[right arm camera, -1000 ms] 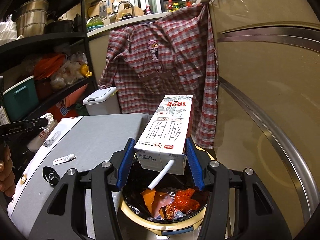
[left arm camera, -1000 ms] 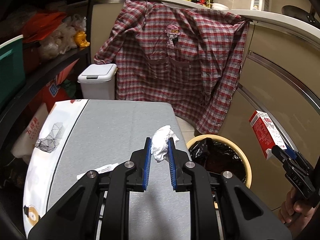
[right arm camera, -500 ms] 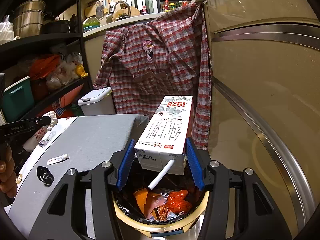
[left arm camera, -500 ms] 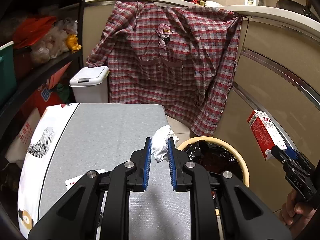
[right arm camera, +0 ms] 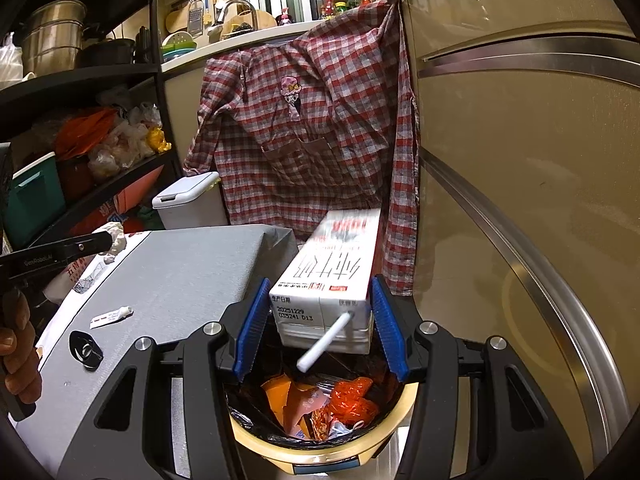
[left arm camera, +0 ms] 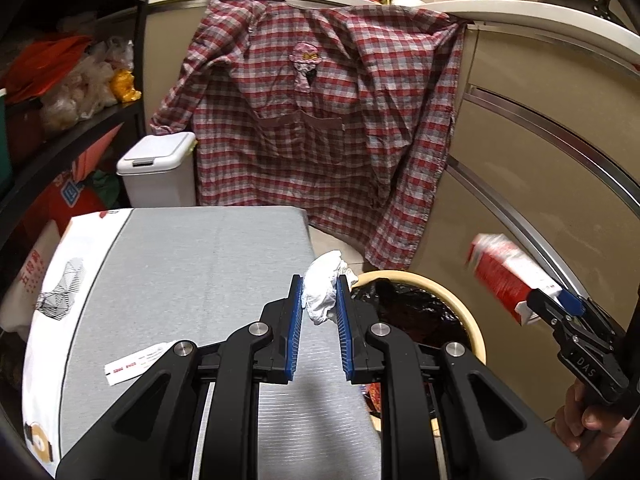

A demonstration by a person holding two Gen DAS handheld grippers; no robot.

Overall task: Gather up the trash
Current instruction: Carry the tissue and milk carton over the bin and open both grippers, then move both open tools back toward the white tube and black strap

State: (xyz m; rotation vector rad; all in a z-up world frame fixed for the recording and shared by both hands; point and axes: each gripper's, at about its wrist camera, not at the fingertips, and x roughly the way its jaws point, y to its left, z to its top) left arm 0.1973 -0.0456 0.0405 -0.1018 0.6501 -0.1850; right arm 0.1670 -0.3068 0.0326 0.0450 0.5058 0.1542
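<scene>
My left gripper [left arm camera: 319,280] is shut on a crumpled white tissue [left arm camera: 322,296], held over the right edge of the grey table, just left of the yellow-rimmed bin [left arm camera: 452,292] with its black liner. My right gripper [right arm camera: 320,280] is shut on a red and white drink carton [right arm camera: 336,256] with a white straw [right arm camera: 324,346], directly above the bin [right arm camera: 320,452], which holds orange and red wrappers. In the left wrist view the carton [left arm camera: 508,276] is blurred. The left gripper [right arm camera: 106,240] shows at the far left of the right wrist view.
On the grey table [left arm camera: 192,272] lie a small white packet [right arm camera: 110,316] and a black piece [right arm camera: 86,350]. Behind it stand a white lidded bin [left arm camera: 158,172] and a plaid shirt [left arm camera: 320,120] draped off the counter. Shelves crowd the left, cabinet fronts the right.
My left gripper has carried the tissue to the right, closer to the bin's rim. The carton's far end has dipped and blurred while the right gripper stays over the bin.
</scene>
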